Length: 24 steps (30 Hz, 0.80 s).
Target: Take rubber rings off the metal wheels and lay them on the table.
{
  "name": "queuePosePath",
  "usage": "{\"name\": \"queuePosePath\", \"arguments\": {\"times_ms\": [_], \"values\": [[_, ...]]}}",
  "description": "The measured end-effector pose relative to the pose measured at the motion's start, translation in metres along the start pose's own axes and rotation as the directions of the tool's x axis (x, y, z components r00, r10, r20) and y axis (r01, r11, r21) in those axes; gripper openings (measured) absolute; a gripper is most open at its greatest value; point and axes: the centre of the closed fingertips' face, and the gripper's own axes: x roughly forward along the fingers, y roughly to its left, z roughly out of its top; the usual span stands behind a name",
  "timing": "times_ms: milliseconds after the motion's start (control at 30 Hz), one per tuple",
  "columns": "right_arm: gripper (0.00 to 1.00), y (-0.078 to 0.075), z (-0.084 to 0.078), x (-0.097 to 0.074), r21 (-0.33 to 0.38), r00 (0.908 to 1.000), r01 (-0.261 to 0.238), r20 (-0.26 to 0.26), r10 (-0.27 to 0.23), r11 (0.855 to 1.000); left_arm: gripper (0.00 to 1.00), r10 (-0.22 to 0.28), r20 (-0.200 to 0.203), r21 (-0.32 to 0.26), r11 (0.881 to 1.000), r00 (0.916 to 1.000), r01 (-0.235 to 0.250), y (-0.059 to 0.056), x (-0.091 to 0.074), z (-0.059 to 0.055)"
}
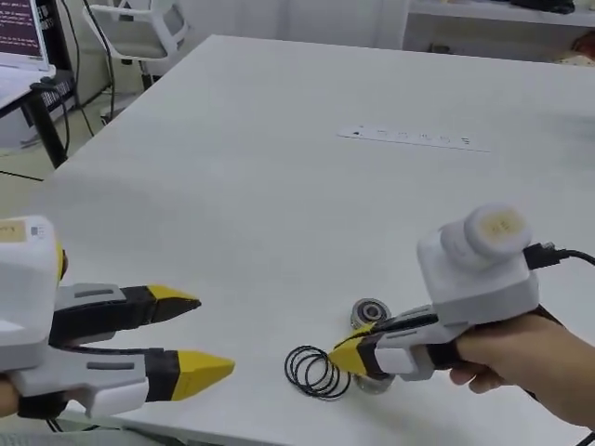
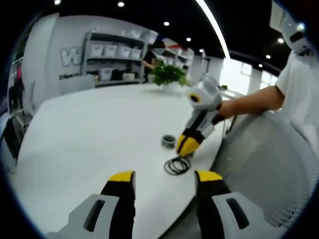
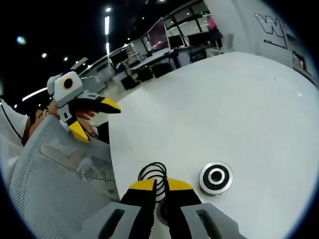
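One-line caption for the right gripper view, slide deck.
Right gripper, jaws together, by loose rubber rings and a metal wheel; left gripper open beyond.

Two metal wheels (image 1: 370, 311) (one half hidden), about four rubber rings (image 1: 316, 372) (overlapping, count uncertain)

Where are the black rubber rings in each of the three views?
Head view: rings low centre, near the picture's bottom.
Left gripper view: rings just below centre, beyond the jaws.
Right gripper view: rings low centre, just above the jaw tips.
Shared landmark: the metal wheel lying beside them.
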Motion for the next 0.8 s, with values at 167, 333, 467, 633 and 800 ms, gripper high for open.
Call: {"name": "queuePosePath", "arguments": {"times_ms": [167, 333, 467, 633, 800], "values": [[0.04, -0.001, 0.002, -0.002, 0.002, 0.9999, 0.006, 0.009, -0.006, 1.000, 0.48, -0.001, -0.001, 0.000, 1.000, 1.0000, 0.001, -0.001, 0.001, -0.001], [0.05, -0.002, 0.009, -0.009, 0.006, 0.9992, 0.009, 0.039, -0.009, 1.000, 0.48, -0.005, 0.003, -0.003, 1.000, 1.0000, 0.005, -0.003, 0.001, -0.001], [0.07, -0.004, 0.014, -0.015, 0.000, 0.9981, 0.018, 0.060, -0.018, 1.000, 0.49, -0.008, 0.005, -0.003, 1.000, 1.0000, 0.008, -0.005, 0.001, -0.002], [0.12, -0.003, 0.019, -0.024, -0.129, 0.9975, 0.045, 0.060, -0.038, 0.991, 0.50, -0.012, 0.005, 0.001, 1.000, 0.9999, 0.012, -0.006, 0.001, -0.001], [0.23, 0.008, 0.022, -0.035, -0.170, 0.9978, 0.032, 0.062, -0.022, 0.985, 0.55, -0.021, -0.017, 0.011, 1.000, 0.9996, 0.021, -0.008, 0.001, -0.003]]}}
